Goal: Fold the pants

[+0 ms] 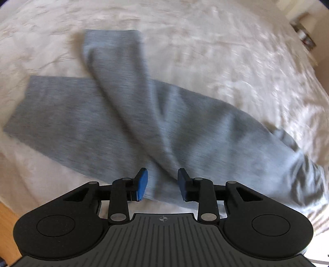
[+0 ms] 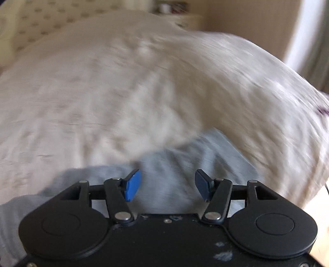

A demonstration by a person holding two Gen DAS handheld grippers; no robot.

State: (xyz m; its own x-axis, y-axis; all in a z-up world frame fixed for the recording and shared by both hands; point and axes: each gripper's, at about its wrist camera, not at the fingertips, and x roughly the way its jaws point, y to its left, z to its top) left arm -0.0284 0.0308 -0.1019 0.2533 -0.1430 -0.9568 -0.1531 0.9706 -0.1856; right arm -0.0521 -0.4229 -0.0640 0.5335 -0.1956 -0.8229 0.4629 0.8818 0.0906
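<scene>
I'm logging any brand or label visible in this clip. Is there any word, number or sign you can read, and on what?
No readable text in either view.
Left gripper: a small crosshair mark on its base, no letters.
Grey pants: no tag or logo visible.
Objects on the far shelf: too blurred to read.

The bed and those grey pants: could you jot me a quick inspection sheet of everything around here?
Surface: bed with a wrinkled cream cover.
Job's things: grey pants spread on the bed, one leg crossed over the other, not yet folded.
Clutter: nothing seen.
Grippers: left gripper open above the pants, holding nothing; right gripper open over grey cloth, holding nothing.
Cables: nothing seen.
Surroundings: tufted headboard; small shelf by the wall; wood floor. Both views are motion-blurred.
</scene>
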